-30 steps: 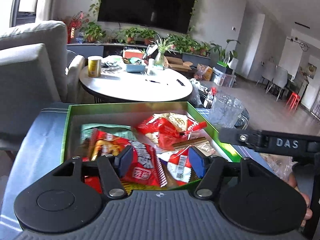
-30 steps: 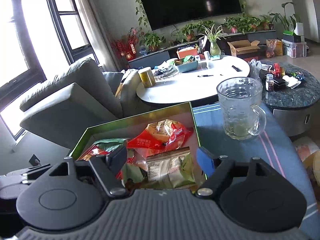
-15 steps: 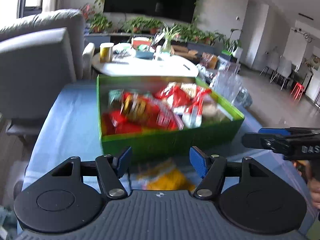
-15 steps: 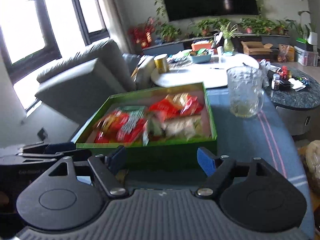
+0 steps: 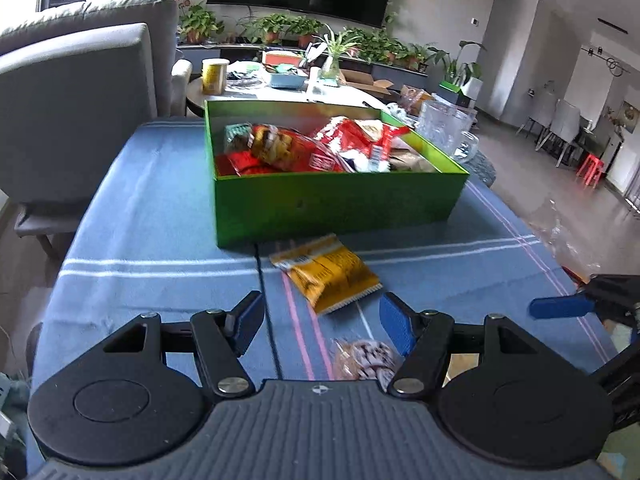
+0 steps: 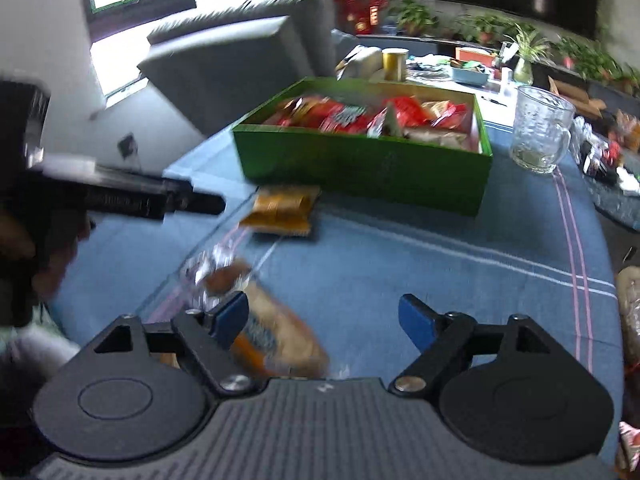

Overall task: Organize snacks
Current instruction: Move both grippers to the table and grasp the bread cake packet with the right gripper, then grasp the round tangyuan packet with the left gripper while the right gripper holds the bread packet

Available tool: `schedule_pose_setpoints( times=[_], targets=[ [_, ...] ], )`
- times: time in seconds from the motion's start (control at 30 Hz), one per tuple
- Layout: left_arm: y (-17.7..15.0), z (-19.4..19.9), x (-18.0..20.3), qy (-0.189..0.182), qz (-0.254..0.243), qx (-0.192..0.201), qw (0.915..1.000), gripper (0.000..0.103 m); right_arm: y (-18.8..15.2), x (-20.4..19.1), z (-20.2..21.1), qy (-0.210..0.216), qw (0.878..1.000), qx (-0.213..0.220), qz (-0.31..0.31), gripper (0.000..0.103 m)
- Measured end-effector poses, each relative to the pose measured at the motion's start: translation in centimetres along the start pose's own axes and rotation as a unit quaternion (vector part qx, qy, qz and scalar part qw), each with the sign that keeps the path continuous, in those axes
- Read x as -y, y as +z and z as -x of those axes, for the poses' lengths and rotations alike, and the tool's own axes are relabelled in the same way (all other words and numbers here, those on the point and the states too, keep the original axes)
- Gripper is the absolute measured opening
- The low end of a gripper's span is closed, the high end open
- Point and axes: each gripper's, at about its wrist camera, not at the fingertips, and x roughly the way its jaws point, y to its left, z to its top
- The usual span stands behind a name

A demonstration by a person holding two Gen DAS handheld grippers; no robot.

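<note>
A green box [image 5: 336,200] full of red and mixed snack packets stands on the blue striped tablecloth [image 5: 160,216]. A yellow packet [image 5: 328,272] lies in front of it. Nearer me lies a clear-wrapped brown snack [image 5: 366,354], close to the right finger of my left gripper [image 5: 322,320], which is open above the cloth and holds nothing. In the right wrist view I see the box [image 6: 360,164], the yellow packet [image 6: 282,208], the clear-wrapped snack [image 6: 220,272] and an orange packet [image 6: 276,344]. That orange packet lies under my open right gripper [image 6: 322,318], beside its left finger.
A glass mug [image 6: 540,128] stands right of the box. A grey armchair [image 5: 76,92] is at the left, and a round white table [image 5: 256,94] with a yellow can lies behind. Crinkled clear plastic [image 5: 560,232] lies at the cloth's right edge. My left gripper's body [image 6: 152,198] shows at the left.
Both grippers have drawn back from over the green box to the near part of the table and lowered. The loose packets on the cloth have come into view. The right view has tilted.
</note>
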Motion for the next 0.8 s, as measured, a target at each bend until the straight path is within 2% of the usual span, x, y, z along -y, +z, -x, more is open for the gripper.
schedule_pose_setpoints(
  times=[0.27, 0.5, 0.8],
  targets=[
    [-0.9, 0.9, 1.1, -0.005, -0.012, -0.002, 0.9999, 0.063, -0.9, -1.8, -2.5, 0.006, 0.999, -0.030, 0.012, 0.078],
    [-1.1, 0.5, 1.2, -0.005, -0.011, -0.011, 0.9999, 0.063, -0.1, -0.7, -4.2, -0.014, 0.998, -0.028, -0.056, 0.077],
    [-2.1, -1.1, 3.0, -0.018, -0.033, -0.049, 0.9981, 0.066, -0.1, 1.2, -3.5, -0.046, 0.993, -0.007, -0.111, 0.077]
  ],
)
